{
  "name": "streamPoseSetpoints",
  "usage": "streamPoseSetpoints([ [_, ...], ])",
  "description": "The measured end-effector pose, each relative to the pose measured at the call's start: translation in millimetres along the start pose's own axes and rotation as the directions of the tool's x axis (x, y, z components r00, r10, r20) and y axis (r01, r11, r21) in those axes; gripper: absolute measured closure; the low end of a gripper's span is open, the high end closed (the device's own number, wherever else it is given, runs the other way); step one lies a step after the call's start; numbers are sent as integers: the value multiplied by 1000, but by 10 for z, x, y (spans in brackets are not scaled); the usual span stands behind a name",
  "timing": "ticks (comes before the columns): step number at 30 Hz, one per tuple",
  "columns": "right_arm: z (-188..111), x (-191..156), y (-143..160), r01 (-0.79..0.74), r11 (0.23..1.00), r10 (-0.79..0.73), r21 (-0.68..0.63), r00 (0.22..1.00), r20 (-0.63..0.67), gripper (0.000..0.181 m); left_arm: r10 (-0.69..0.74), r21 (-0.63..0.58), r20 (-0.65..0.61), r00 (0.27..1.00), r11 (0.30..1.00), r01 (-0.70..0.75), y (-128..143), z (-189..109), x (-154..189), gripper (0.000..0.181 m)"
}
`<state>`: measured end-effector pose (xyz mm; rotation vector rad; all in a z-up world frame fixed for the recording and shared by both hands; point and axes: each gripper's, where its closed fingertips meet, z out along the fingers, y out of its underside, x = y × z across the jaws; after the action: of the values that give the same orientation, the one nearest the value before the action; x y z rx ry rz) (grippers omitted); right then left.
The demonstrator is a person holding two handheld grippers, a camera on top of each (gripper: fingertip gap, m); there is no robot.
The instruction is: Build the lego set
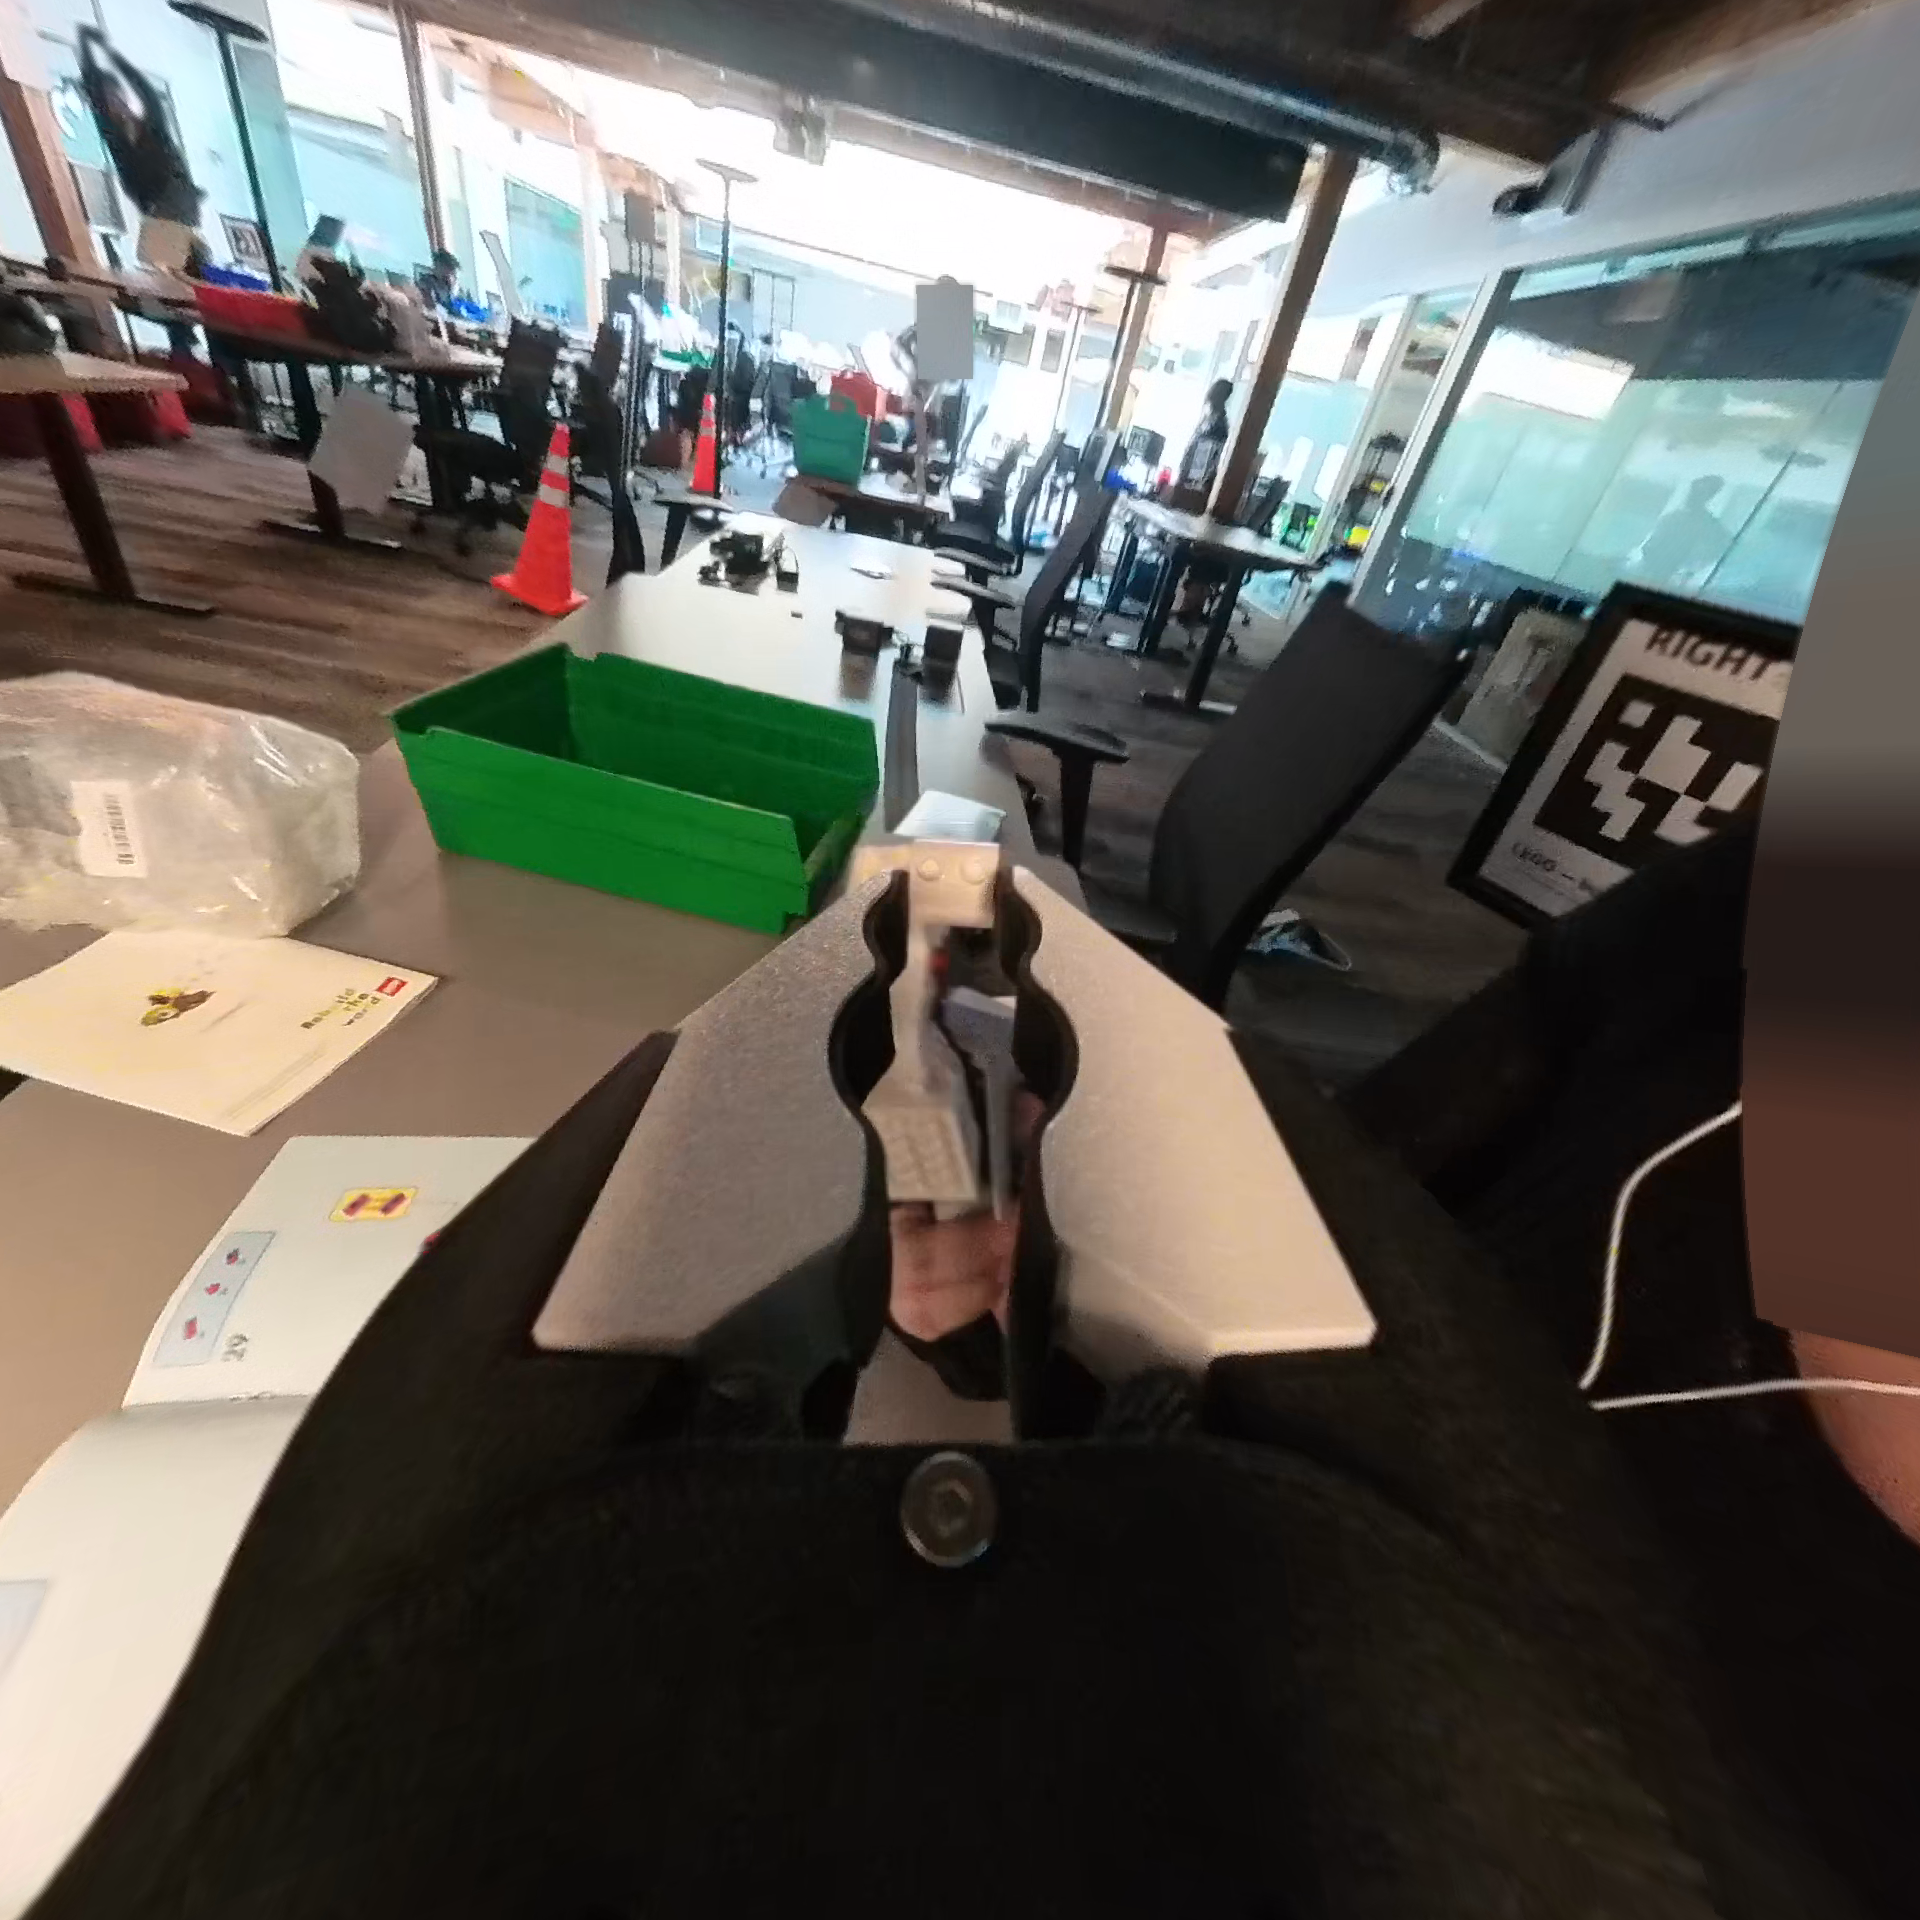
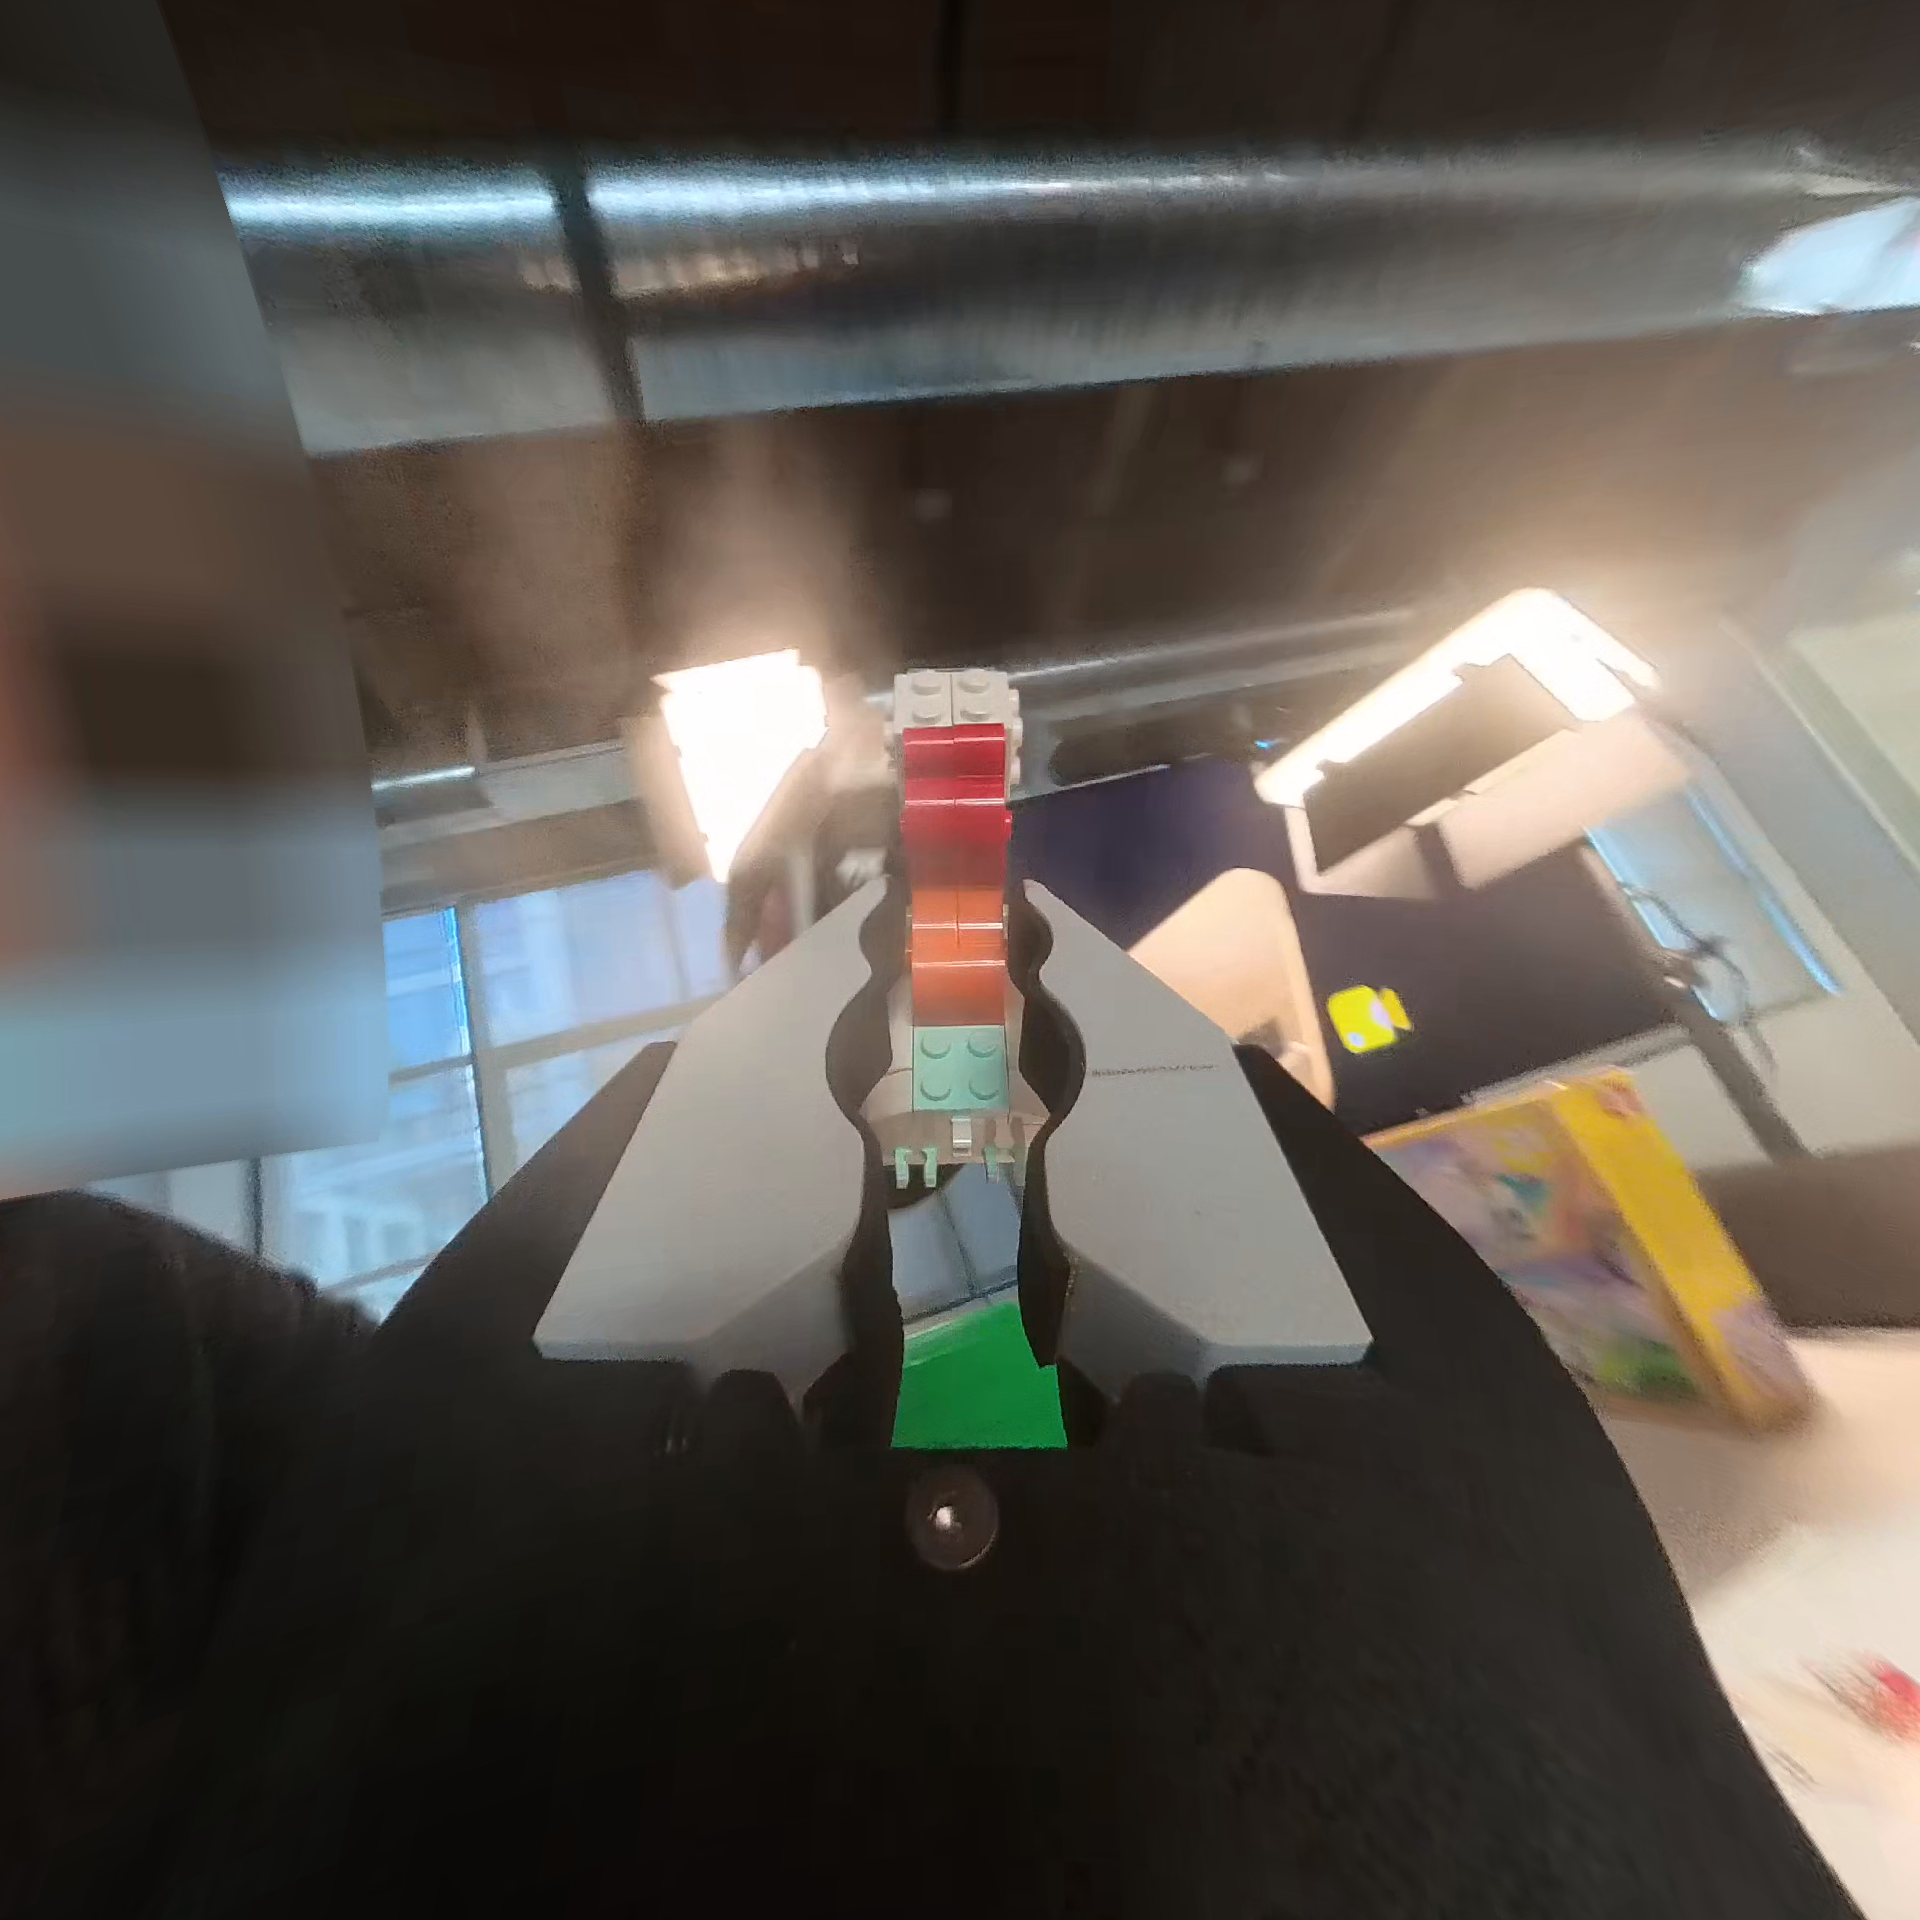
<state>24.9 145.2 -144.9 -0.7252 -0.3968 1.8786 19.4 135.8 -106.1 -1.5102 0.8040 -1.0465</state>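
Bench (image 1: 582, 966) surface fills the left half of the left wrist view, its far edge running toward the upper middle of the frame and its right edge dropping off beside a black office chair (image 1: 1278, 790). On it sit a green bin (image 1: 644, 779) at centre left, a clear plastic bag (image 1: 156, 800) at the far left, and two instruction booklets (image 1: 208, 1029) at lower left, with bare grey surface between them. Open floor and more desks lie beyond.

In that view a pale grey and lavender lego piece (image 1: 951, 1039) stands between the fingers of the left hand-held gripper (image 1: 945, 904), its studded end poking just past the tips. The fingers are pressed in on it from both sides.

The right wrist view tilts upward toward ceiling ducts and lights. There the right hand-held gripper (image 2: 956, 904) is clamped on a lego build (image 2: 958, 904): a column with grey studs at the top, red and orange bricks below, and a mint green plate nearest the camera. The top rises clear of the fingertips. A yellow lego box (image 2: 1600, 1247) stands blurred at the right edge of the frame.
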Motion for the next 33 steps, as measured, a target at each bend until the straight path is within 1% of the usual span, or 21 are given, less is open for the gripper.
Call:
streamPoseSetpoints([
  [2, 53, -94, 26, 12, 1000, -12, 4, 1000, 23, 164, 24, -57, 24, 999, 998, -22, -58, 45, -16, 165],
  [5, 71, -153, 28, -10, 1000, 9, 25, 999, 39, 164, 77, -159, 75, 994, 985, -64, -50, 110, -48, 165],
  [8, 62, -192, 41, -1, 1000, 0, 17, 999, 53, 164, 124, -233, 53, 991, 966, -109, -28, 156, 39, 165],
  [10, 51, -209, 21, -3, 1000, 2, 27, 998, 60, 164, 130, -262, 45, 990, 958, -114, -34, 178, 70, 165],
  [14, 37, -214, -20, 31, 999, -33, 38, 998, 44, 164, 83, -330, 33, 996, 941, -67, 21, 214, 93, 166],
  [23, 17, -230, -45, 21, 998, -24, 53, 998, 57, 164, 68, -363, 4, 998, 930, -62, 21, 263, 115, 166],
  [33, 2, -225, -49, 12, 998, -16, 58, 998, 64, 164, 98, -402, -6, 995, 911, -92, 20, 283, 118, 165],
])
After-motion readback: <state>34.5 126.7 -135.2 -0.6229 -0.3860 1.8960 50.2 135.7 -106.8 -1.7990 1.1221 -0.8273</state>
